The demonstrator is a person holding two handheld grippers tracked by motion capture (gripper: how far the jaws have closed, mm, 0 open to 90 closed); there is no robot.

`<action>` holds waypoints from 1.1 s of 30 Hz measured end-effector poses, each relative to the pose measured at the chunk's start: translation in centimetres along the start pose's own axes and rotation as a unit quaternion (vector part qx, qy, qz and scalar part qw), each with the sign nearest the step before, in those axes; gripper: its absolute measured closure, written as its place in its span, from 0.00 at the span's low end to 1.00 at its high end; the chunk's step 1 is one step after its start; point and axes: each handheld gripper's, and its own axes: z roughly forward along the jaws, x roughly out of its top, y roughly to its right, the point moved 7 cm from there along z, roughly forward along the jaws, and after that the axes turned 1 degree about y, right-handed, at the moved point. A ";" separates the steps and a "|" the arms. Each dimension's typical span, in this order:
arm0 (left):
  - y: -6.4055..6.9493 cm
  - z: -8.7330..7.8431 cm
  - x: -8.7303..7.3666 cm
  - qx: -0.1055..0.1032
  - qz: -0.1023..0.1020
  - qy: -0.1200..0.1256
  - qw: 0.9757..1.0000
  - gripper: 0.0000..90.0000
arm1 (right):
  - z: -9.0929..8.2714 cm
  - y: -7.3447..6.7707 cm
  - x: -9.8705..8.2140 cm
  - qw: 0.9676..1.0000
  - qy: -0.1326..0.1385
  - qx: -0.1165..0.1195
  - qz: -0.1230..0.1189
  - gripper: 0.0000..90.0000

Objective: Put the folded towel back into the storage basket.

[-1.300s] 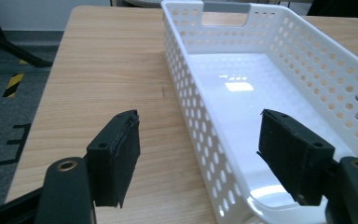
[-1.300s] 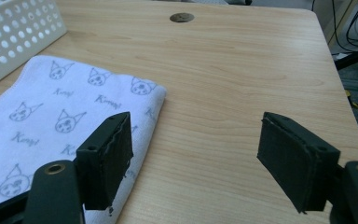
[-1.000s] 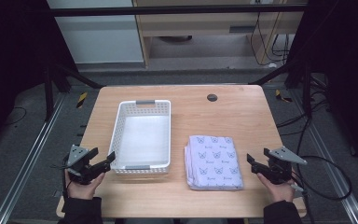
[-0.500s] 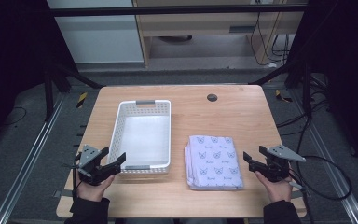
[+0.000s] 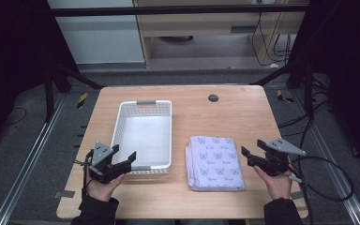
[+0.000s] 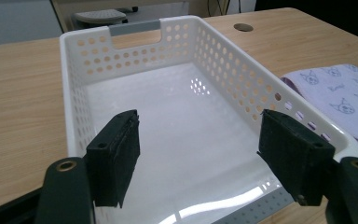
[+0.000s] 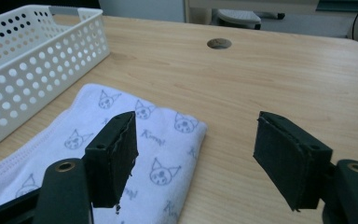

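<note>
Swinging toward the basket, left gripper hovered wide-jawed, empty; right gripper, likewise, neared the folded towel.

High view overhead; gripper views low (sharing basket).
</note>
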 end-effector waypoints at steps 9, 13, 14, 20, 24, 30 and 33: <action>1.8 0.9 0.8 -0.015 0.010 -0.001 1.000 0.31 | 0.0 -0.1 1.2 1.000 0.009 0.004 -0.002 0.33; 2.7 1.3 1.1 -0.024 0.011 -0.001 1.000 0.31 | 0.0 -0.1 1.9 1.000 0.008 0.002 -0.006 0.33; 2.9 1.4 1.2 -0.026 0.012 -0.002 1.000 0.31 | 0.0 -0.1 1.9 1.000 0.008 0.002 -0.006 0.33; 4.2 1.9 1.6 -0.038 0.016 -0.005 0.999 0.31 | 0.1 -0.3 2.8 1.000 0.012 0.004 -0.008 0.33; 4.9 2.2 1.8 -0.045 0.018 -0.005 0.999 0.30 | 0.4 -0.5 3.6 1.000 0.011 0.005 -0.010 0.32; 6.3 2.6 2.2 -0.052 0.025 -0.006 0.998 0.29 | 0.9 -0.6 4.4 1.000 0.011 0.006 -0.014 0.31; 7.1 2.9 2.3 -0.057 0.029 -0.007 0.998 0.29 | 1.2 -0.8 4.6 1.000 0.011 0.006 -0.016 0.31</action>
